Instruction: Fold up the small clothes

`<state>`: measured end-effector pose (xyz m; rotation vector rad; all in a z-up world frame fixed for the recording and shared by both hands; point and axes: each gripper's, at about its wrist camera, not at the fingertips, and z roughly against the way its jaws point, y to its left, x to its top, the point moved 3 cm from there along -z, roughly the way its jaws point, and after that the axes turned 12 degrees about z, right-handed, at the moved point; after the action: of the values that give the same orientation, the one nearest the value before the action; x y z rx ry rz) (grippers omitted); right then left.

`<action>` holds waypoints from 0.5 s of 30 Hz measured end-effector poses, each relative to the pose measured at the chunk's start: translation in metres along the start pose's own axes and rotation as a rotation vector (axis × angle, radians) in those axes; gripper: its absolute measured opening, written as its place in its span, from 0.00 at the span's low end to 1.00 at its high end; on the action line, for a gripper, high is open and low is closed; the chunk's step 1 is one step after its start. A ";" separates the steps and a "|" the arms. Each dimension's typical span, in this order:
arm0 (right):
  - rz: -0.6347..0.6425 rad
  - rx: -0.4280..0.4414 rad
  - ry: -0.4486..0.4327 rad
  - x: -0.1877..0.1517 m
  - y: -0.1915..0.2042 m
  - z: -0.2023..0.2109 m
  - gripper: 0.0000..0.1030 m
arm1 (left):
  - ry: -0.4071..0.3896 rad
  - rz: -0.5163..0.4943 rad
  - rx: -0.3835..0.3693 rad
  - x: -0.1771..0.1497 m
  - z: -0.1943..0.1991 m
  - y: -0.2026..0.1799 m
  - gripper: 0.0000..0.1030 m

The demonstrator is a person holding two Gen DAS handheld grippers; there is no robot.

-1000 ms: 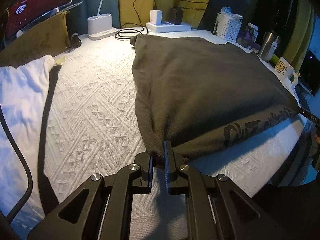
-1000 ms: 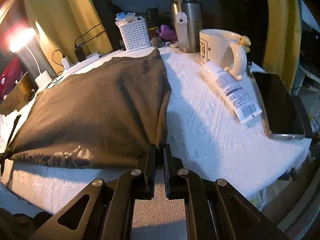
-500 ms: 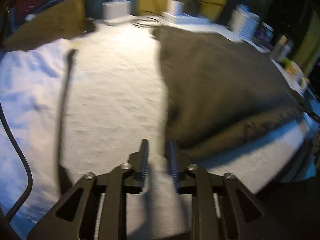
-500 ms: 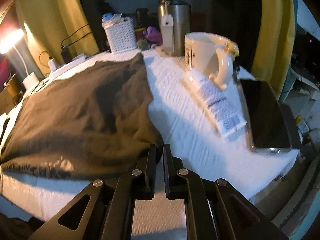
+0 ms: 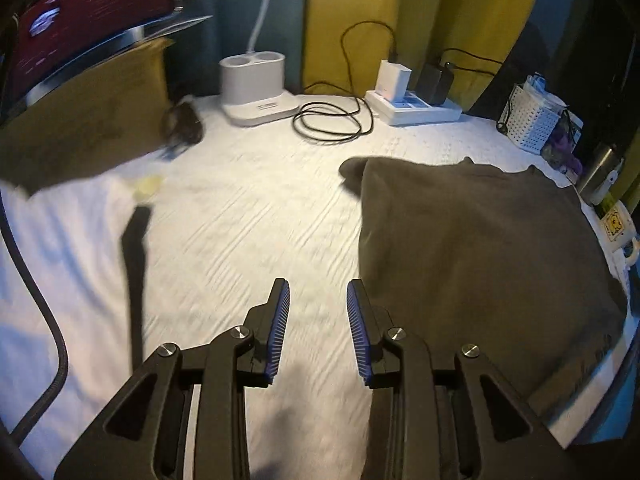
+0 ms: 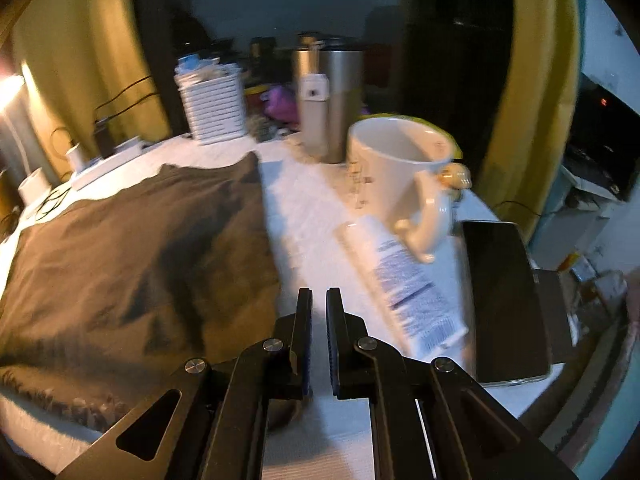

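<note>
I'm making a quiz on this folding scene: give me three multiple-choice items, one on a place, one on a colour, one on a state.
1. The tube lies:
A) on the garment
B) between garment and phone
C) inside the basket

2. The mug is:
A) red
B) black
C) white

3. The left gripper is:
A) open, empty
B) shut on cloth
C) holding a cable

Answers: B, the garment is to its left and the phone to its right; C, its body is white; A, only bedspread shows between the parted pads.
</note>
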<state>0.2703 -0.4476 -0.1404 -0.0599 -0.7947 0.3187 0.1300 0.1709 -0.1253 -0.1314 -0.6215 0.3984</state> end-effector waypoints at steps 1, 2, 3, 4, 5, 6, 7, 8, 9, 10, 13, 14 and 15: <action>-0.007 -0.011 0.002 0.000 -0.005 0.000 0.07 | 0.006 -0.005 -0.007 0.006 -0.007 -0.003 0.28; -0.016 -0.021 0.009 -0.001 -0.008 0.001 0.07 | 0.010 -0.005 -0.009 0.011 -0.012 -0.006 0.28; -0.021 -0.026 0.009 0.000 -0.011 0.001 0.07 | 0.013 -0.001 -0.016 0.017 -0.018 -0.009 0.28; -0.025 -0.026 0.009 0.000 -0.012 0.000 0.07 | 0.017 0.010 -0.031 0.024 -0.025 -0.011 0.28; -0.027 -0.023 0.009 0.002 -0.012 -0.002 0.07 | 0.022 0.022 -0.044 0.029 -0.030 -0.011 0.28; -0.025 -0.019 0.010 0.004 -0.010 -0.005 0.07 | 0.024 0.043 -0.049 0.036 -0.036 -0.012 0.28; -0.021 -0.014 0.010 0.005 -0.008 -0.007 0.07 | 0.022 0.057 -0.053 0.041 -0.039 -0.013 0.28; -0.015 -0.005 0.010 0.008 -0.004 -0.010 0.07 | 0.021 0.072 -0.065 0.046 -0.044 -0.015 0.28; -0.005 0.006 0.009 0.011 0.001 -0.014 0.07 | 0.027 0.082 -0.081 0.050 -0.048 -0.017 0.28; 0.007 0.021 0.007 0.016 0.008 -0.017 0.08 | 0.038 0.091 -0.101 0.053 -0.053 -0.019 0.28; 0.058 0.075 -0.004 0.030 0.033 -0.029 0.08 | 0.082 0.131 -0.139 0.062 -0.070 -0.024 0.28; 0.084 0.092 -0.008 0.036 0.043 -0.034 0.08 | 0.092 0.148 -0.141 0.064 -0.074 -0.023 0.28; 0.112 0.106 -0.010 0.041 0.053 -0.039 0.08 | 0.103 0.184 -0.151 0.066 -0.079 -0.021 0.28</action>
<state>0.3116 -0.3818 -0.1485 -0.0031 -0.7846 0.4675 0.2321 0.1781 -0.1490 -0.3525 -0.5391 0.5187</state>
